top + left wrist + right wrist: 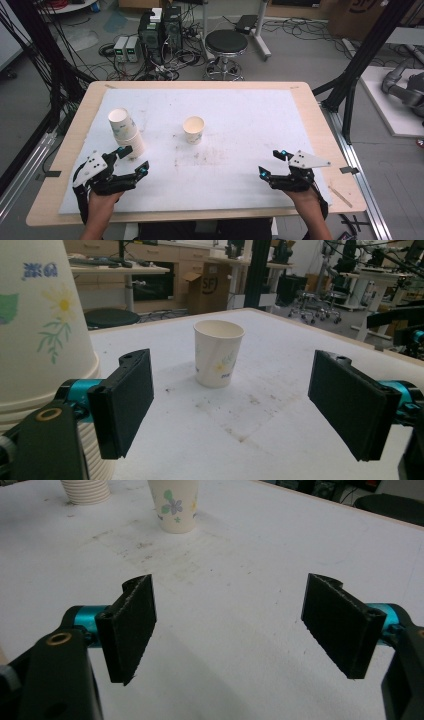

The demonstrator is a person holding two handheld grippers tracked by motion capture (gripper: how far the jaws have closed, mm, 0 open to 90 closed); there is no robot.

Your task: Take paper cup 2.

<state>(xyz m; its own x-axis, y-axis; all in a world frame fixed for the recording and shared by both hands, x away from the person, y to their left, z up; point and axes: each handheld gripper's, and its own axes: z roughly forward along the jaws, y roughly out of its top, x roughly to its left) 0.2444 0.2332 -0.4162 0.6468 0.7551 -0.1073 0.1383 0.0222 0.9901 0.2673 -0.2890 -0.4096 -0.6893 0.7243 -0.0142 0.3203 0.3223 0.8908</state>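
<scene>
A stack of paper cups (125,131) with flower prints stands on the white sheet at the left; it rises large at the left edge of the left gripper view (40,330) and its ribbed base shows top left in the right gripper view (85,491). A single paper cup (193,129) stands upright near the middle, also ahead between the left jaws (218,353) and far off (174,505). My left gripper (134,159) is open just in front of the stack, nothing between its jaws (230,405). My right gripper (273,162) is open over bare sheet at the right (230,630).
The white sheet (240,115) covers a wooden table (310,107); it has faint stains in the middle. Beyond the far edge stand a black stool (226,45), computer boxes (160,30) and loose cables on the floor. A dark frame post (360,60) rises at the right.
</scene>
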